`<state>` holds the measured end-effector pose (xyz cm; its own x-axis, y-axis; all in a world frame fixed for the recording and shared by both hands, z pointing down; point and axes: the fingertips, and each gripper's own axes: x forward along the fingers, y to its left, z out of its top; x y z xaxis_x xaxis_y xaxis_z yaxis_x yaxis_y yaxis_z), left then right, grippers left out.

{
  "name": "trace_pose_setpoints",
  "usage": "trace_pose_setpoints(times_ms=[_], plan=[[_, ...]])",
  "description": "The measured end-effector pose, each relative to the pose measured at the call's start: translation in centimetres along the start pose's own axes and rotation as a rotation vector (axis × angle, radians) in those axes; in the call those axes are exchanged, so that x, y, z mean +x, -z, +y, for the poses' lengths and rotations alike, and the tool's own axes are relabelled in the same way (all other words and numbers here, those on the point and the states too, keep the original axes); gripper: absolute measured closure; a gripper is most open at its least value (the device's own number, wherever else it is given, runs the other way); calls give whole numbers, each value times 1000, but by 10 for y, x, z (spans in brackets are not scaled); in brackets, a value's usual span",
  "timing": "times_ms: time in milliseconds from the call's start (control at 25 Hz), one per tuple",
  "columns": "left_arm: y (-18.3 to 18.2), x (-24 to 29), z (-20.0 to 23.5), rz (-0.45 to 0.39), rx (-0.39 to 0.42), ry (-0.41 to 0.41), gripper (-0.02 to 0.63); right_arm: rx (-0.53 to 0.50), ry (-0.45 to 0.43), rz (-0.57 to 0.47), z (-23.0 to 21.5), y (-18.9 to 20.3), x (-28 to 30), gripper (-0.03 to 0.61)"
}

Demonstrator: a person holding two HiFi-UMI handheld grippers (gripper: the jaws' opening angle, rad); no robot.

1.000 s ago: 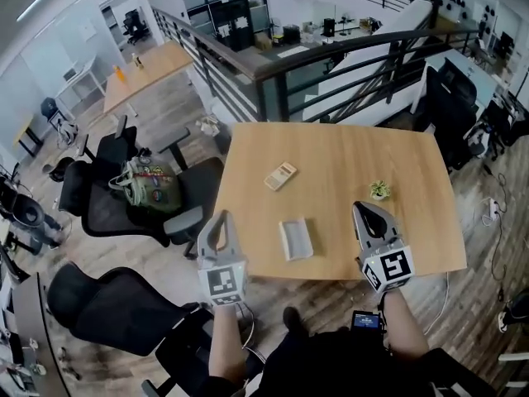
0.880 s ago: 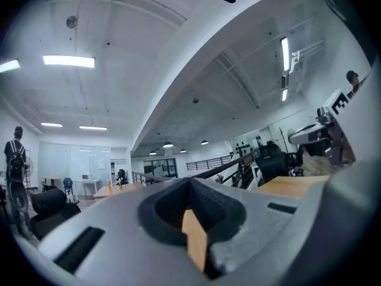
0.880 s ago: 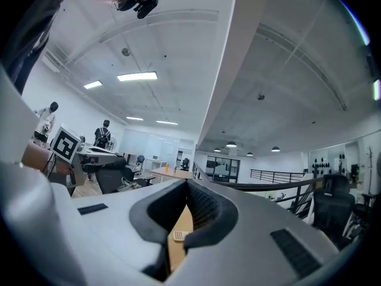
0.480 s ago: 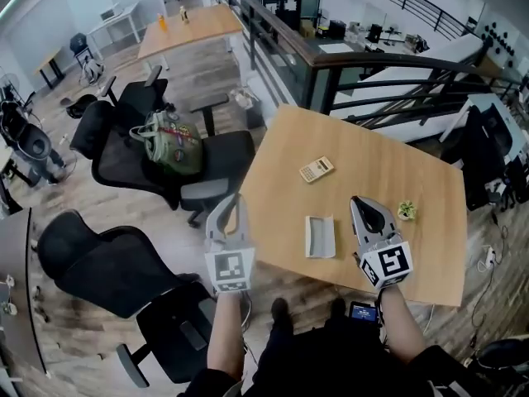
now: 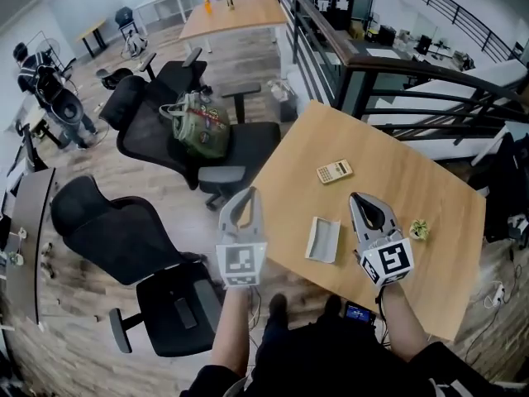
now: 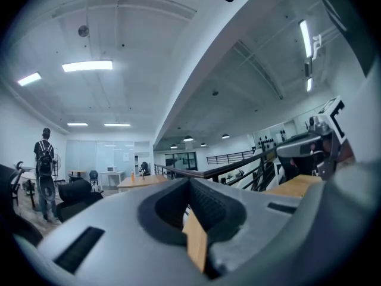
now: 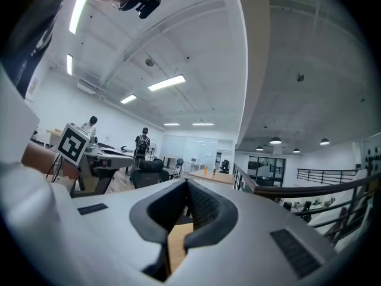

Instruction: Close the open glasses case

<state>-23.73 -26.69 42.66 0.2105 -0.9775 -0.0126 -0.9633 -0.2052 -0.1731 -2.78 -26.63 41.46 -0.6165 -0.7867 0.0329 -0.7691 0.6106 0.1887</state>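
The open glasses case point(image 5: 322, 240), pale grey, lies flat on the wooden table point(image 5: 430, 197) near its front edge. My right gripper point(image 5: 364, 200) hovers over the table just right of the case, jaws shut and empty. My left gripper point(image 5: 245, 197) hangs left of the table's edge, above the floor, apart from the case and also shut with nothing in it. In the left gripper view the left gripper point(image 6: 189, 182) points level across the room, and in the right gripper view the right gripper point(image 7: 187, 186) does the same; the case shows in neither.
A beige calculator point(image 5: 334, 171) lies beyond the case and a small green plant point(image 5: 419, 230) sits to my right gripper's right. Black office chairs point(image 5: 124, 234) stand left of the table, one bearing a green bag point(image 5: 201, 126). A dark railing point(image 5: 331, 56) runs behind the table.
The head view has swung left, so the table sits further right in the picture. My right gripper has drawn closer to the case. Both grippers stay shut.
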Motion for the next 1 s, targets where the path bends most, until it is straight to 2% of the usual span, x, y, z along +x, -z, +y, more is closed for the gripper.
trace_pose_setpoints(times_ms=[360,560,760,1000], plan=[[-2,10,-51,53,13,-22,612,65,52,-41,-59,19,-40,565],[6,10,-68,74,13,0,614,83,117,-44,-85,29,-61,565],[10,9,-72,85,14,9,614,97,138,-47,-90,31,-68,565],[14,8,-71,90,11,25,612,91,123,-18,-80,42,-62,565]])
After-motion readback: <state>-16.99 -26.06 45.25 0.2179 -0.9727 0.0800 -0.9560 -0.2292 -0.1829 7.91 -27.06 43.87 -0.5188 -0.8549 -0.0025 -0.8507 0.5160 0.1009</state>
